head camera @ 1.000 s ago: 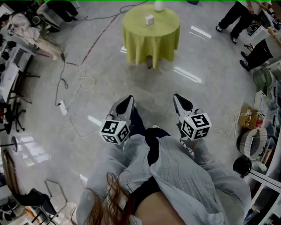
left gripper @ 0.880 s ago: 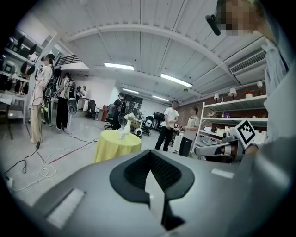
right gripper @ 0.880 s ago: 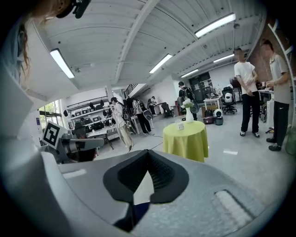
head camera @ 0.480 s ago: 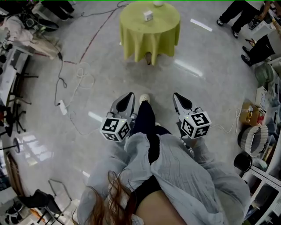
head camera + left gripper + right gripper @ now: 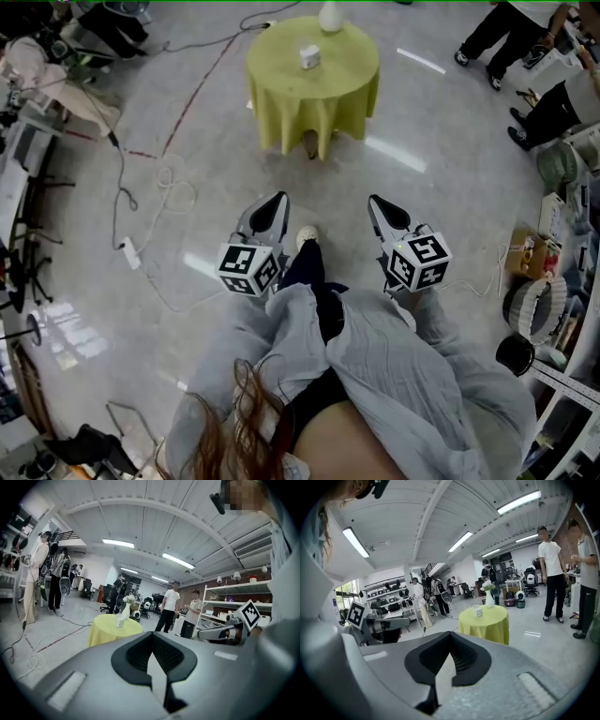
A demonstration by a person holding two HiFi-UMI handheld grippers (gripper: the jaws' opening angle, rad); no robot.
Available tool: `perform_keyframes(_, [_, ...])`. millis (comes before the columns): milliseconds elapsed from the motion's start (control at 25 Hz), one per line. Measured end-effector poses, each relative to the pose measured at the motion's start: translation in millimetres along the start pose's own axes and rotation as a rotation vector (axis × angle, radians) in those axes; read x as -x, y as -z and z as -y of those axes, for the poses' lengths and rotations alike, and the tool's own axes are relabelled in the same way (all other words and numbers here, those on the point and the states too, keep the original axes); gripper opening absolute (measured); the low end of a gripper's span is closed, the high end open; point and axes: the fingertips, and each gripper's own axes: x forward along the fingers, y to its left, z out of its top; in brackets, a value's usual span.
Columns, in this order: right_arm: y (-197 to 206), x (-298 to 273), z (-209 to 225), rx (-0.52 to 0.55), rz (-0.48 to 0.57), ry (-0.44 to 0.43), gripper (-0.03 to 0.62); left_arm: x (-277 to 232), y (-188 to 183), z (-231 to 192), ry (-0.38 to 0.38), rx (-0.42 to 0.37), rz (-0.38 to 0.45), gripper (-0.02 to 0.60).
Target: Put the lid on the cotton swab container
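Observation:
A small white container [image 5: 308,57] stands on a round table with a yellow-green cloth [image 5: 314,94], some way ahead across the floor. A white vase [image 5: 330,16] stands behind it. The container is too small to show a lid. My left gripper [image 5: 274,201] and right gripper [image 5: 379,202] are held side by side at waist height, pointing at the table. Both are shut with nothing in them. The left gripper view shows shut pads [image 5: 161,651] with the table [image 5: 112,627] beyond. The right gripper view shows the same [image 5: 461,656], with the container [image 5: 477,611] far off.
Cables [image 5: 141,187] trail over the grey floor at the left. Desks and chairs line the left edge. People [image 5: 497,37] stand at the back right, near shelves and baskets [image 5: 534,305]. My own shoe [image 5: 307,236] shows between the grippers.
I am walking: a foot has swung out between the grippers and the table has shifted slightly left in view. Both grippers keep the same pose and stay shut.

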Motion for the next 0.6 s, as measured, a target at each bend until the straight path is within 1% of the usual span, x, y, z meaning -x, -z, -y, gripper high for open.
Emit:
perform_keyframes(280, [-29,-28,15,0.020,0.023,0.006,0.002,-25,-23,-22,0.004,-0.021,0.012,0.020])
perform_keyframes(600, [-45,-46,40,0.018,0.032,0.038,0.002,-47,-39,-41,0.001,-0.026,0.034,0.020])
